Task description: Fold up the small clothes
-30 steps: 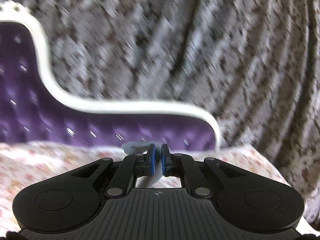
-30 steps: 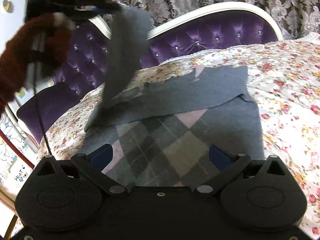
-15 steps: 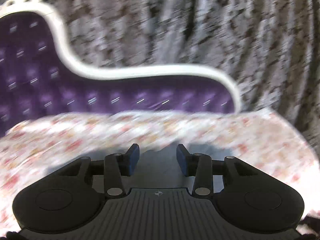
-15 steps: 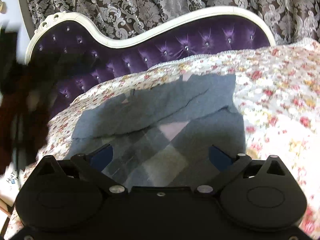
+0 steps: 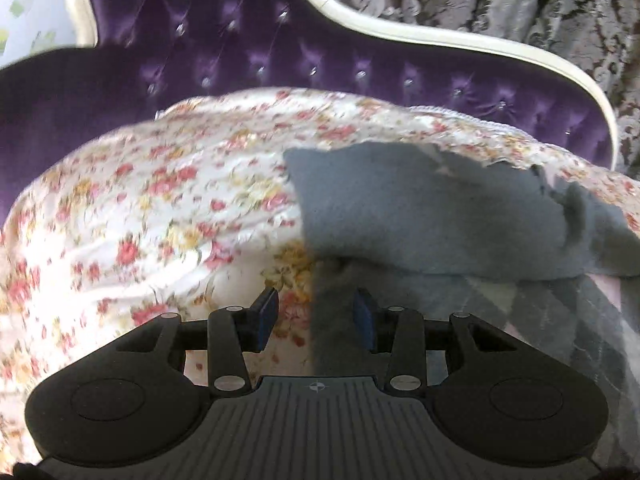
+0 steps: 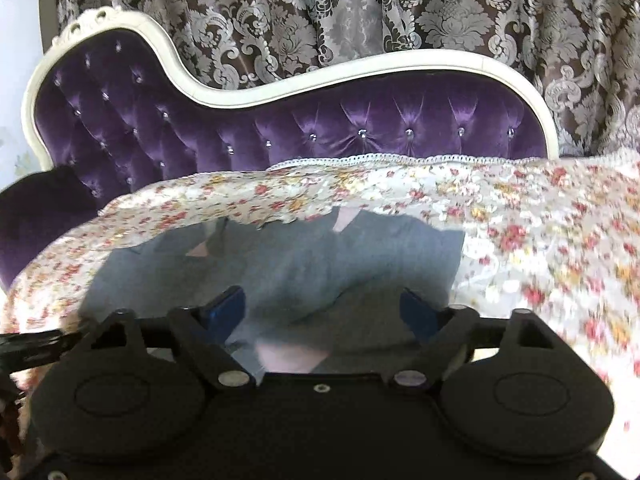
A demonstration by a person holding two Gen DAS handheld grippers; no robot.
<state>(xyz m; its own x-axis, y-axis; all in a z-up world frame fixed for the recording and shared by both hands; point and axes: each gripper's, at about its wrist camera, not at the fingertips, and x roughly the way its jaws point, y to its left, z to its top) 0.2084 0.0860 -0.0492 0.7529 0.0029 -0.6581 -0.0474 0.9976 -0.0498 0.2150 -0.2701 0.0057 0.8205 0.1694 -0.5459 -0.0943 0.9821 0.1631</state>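
Note:
A small grey sweater (image 5: 432,224) with an argyle front lies flat on the floral bedspread (image 5: 160,208), its sleeves folded across the body. My left gripper (image 5: 316,316) is open and empty, low over the sweater's left edge. In the right wrist view the sweater (image 6: 304,276) lies straight ahead. My right gripper (image 6: 324,312) is wide open and empty above the sweater's near part.
A purple tufted headboard (image 6: 360,120) with a white frame stands behind the bed, with patterned curtains (image 6: 320,12) beyond. The bedspread (image 6: 540,240) stretches to the right of the sweater.
My left gripper let go of the sleeve it held up, opened, and came down to the sweater's left edge. The sleeve now lies across the body. My right gripper moved nearer the sweater.

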